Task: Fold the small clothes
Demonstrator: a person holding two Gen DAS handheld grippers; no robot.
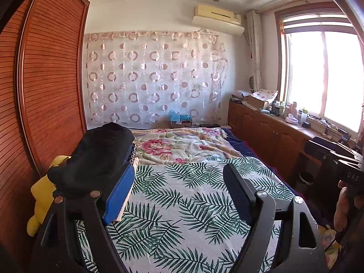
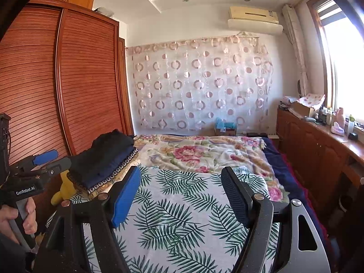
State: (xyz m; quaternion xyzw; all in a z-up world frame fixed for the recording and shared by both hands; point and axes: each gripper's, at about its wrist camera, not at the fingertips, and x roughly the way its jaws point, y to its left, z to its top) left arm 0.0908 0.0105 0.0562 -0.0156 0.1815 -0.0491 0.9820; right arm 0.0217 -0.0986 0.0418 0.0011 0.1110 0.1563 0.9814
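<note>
A stack of dark folded clothes (image 1: 97, 152) (image 2: 104, 157) lies on the bed's left side, with a navy piece edged in round trim at the bottom. My left gripper (image 1: 179, 167) hovers open over the leaf-print sheet (image 1: 182, 193), just right of the stack, with nothing between its fingers. My right gripper (image 2: 181, 169) also stands open and empty above the same sheet (image 2: 182, 216). The right wrist view shows the left gripper (image 2: 61, 158) at the far left, held by a hand. The right gripper's body (image 1: 334, 157) shows at the left wrist view's right edge.
A floral blanket (image 2: 204, 152) covers the bed's far half. A slatted wooden wardrobe (image 2: 86, 79) stands close on the left, with a yellow soft toy (image 1: 43, 195) against it. A low wooden cabinet (image 2: 318, 141) with small items runs under the window on the right.
</note>
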